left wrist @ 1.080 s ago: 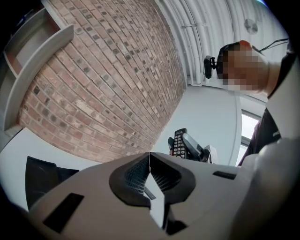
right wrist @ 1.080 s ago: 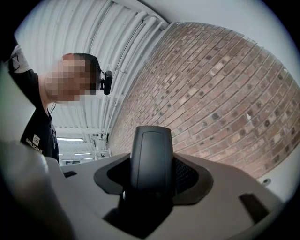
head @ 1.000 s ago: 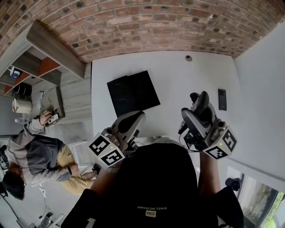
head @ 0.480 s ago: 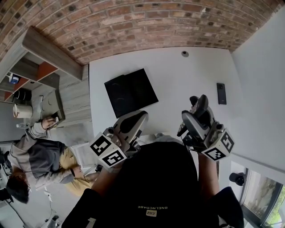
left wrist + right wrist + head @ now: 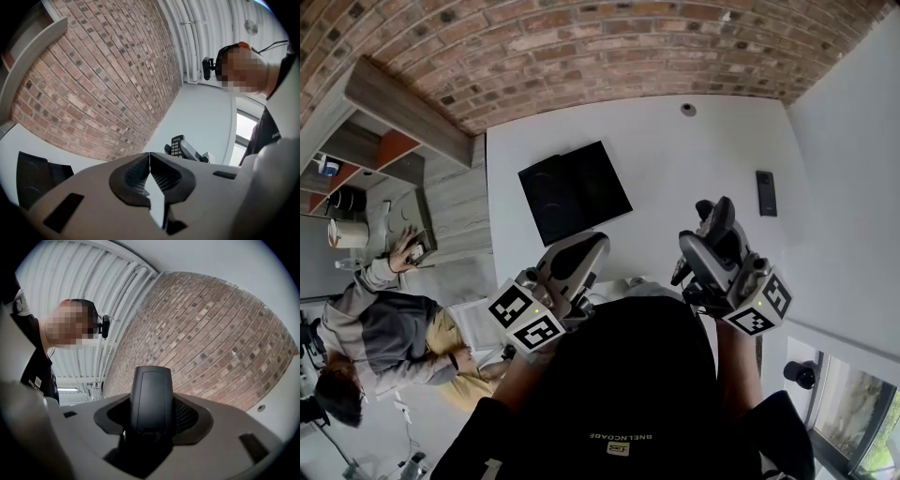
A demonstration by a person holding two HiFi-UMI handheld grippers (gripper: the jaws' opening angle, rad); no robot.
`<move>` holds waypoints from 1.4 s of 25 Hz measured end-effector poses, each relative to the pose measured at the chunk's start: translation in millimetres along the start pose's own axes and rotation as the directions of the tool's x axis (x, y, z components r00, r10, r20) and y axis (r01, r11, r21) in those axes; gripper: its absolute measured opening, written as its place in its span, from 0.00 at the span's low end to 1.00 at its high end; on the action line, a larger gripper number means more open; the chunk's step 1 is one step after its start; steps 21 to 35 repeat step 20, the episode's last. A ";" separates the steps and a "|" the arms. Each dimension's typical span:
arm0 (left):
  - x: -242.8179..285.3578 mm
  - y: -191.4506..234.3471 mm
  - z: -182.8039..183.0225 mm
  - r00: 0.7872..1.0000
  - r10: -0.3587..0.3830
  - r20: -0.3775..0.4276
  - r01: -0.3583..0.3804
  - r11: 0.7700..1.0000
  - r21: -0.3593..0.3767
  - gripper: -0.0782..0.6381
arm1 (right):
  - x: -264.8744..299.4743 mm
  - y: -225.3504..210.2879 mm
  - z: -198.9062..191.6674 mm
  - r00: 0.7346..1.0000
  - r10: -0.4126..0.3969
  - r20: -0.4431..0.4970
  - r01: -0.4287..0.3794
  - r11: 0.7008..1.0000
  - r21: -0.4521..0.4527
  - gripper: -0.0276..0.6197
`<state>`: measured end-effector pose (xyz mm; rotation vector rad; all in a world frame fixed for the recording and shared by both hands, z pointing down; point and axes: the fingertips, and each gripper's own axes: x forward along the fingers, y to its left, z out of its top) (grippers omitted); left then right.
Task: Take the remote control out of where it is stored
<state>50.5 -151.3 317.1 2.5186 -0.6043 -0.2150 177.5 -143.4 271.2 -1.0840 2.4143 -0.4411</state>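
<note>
Item: slim black plastic remote control [image 5: 151, 397] | State: clamped between the fingers of the right gripper [image 5: 151, 420] | Pose: projecting lengthwise beyond them, plain back toward that gripper's camera

The head camera looks down over the person's dark top [image 5: 628, 394] onto the left gripper [image 5: 589, 248], the right gripper [image 5: 715, 214] and a white surface [image 5: 675, 159], with a brick wall [image 5: 581, 47] along the top edge. Each gripper camera sits close behind its own jaws and tilts upward. The left one faces the brick wall, with the remote [image 5: 177, 144] small beyond its tips. The right one has that remote close up, before the wall and a ribbed ceiling [image 5: 84, 282]. All three views share the wall.
</note>
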 end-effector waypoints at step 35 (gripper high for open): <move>-9.3 4.9 -0.2 0.999 0.035 0.011 -0.035 0.999 -0.006 0.12 | 12.2 -1.0 -11.1 0.999 0.027 -0.039 -0.027 1.000 0.013 0.42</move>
